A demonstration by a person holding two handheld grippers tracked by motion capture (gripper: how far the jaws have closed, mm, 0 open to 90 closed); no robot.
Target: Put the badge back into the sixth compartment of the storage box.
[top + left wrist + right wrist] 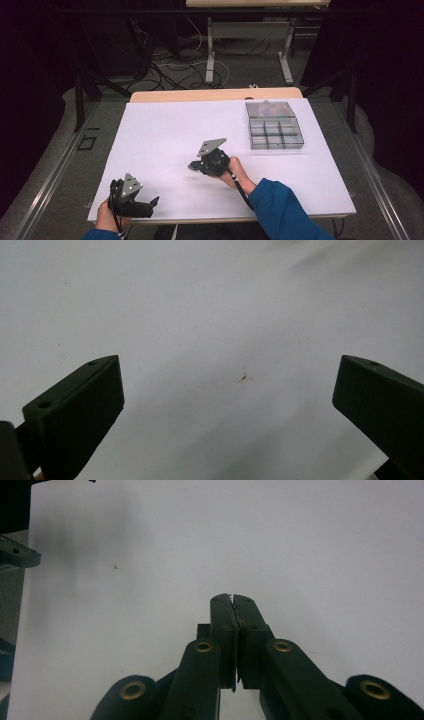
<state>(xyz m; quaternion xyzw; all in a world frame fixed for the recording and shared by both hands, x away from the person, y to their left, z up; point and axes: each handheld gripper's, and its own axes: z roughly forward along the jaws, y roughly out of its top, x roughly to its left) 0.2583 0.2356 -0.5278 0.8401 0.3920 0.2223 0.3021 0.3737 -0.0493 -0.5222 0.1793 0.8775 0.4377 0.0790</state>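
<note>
Clear grey plastic compartment box (274, 125) sits at the white desk's (165, 135) far right, untouched. Left tool (134, 196), jaws wide, and right tool (196, 165), jaws closed empty, wait nearer, presumably before reaching.

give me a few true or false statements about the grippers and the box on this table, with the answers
1. The left gripper has its jaws spread wide apart. True.
2. The right gripper is open. False: its jaws are pressed together, with nothing visible between them.
3. The clear compartment box sits on the far right part of the white table. True.
4. The right gripper is touching the box. False: in the high view it is near the middle of the table, apart from the box.
5. The left gripper is held near the table's near left corner. True.
</note>
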